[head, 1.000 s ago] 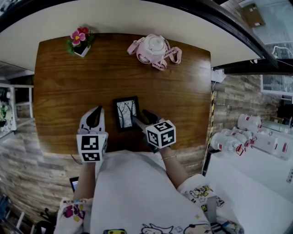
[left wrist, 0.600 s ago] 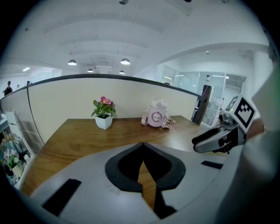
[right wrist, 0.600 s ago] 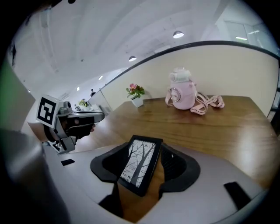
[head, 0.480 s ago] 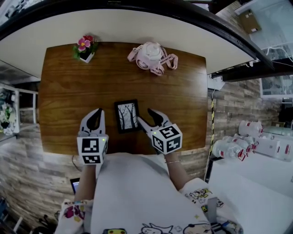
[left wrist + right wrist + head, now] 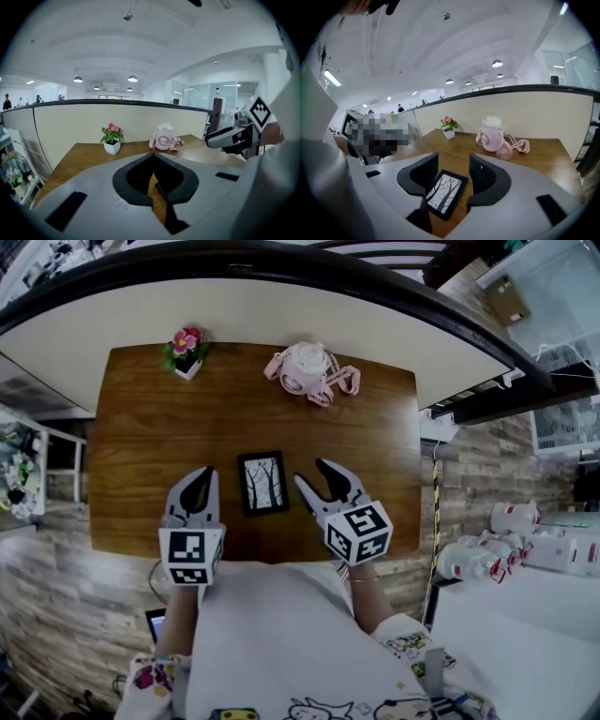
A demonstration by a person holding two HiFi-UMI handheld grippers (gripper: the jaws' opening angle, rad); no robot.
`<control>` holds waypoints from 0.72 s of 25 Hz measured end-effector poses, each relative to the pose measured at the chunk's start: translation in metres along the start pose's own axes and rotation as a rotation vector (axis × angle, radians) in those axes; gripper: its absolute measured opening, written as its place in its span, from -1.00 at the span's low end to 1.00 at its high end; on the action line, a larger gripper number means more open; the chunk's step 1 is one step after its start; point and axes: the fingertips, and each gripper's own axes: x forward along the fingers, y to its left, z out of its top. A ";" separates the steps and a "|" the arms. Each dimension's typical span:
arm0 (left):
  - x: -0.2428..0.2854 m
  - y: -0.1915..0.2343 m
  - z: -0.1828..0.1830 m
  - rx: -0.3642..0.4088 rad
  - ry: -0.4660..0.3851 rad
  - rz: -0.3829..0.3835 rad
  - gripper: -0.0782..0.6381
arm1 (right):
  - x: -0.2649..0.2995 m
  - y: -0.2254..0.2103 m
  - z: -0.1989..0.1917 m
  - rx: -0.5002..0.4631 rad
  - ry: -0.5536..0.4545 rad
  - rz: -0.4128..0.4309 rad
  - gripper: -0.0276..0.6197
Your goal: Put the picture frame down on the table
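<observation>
Left gripper (image 5: 200, 478): jaws together, empty, over the table's (image 5: 141, 427) near edge. Picture frame (image 5: 262, 483) lies flat on the wood between both grippers, touching neither. Right gripper (image 5: 314, 474): jaws apart, clamping nothing; the frame only shows through the gap. Placement looks done, only backing off remains.

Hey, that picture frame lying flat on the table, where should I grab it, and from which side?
Probably by its two long edges, pinching across the narrow width and coming straight down from above. The picture frame lies flat and face up on the table, so only its thin black border offers a hold. The right gripper, open, sits just beside it.
</observation>
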 end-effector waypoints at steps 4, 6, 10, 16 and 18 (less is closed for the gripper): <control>-0.012 -0.004 0.014 0.009 -0.037 0.005 -0.77 | -0.014 0.007 0.019 -0.044 -0.057 0.008 -0.31; -0.019 -0.005 0.022 0.011 -0.055 0.010 -0.77 | -0.021 0.012 0.026 -0.058 -0.081 0.016 -0.32; -0.031 -0.007 0.034 0.018 -0.086 0.019 -0.77 | -0.033 0.017 0.033 -0.081 -0.112 0.031 -0.43; -0.043 -0.009 0.040 0.039 -0.094 0.026 -0.77 | -0.044 0.020 0.039 -0.116 -0.147 0.036 -0.64; -0.045 -0.010 0.039 0.045 -0.089 0.022 -0.77 | -0.047 0.021 0.041 -0.123 -0.160 0.040 -0.71</control>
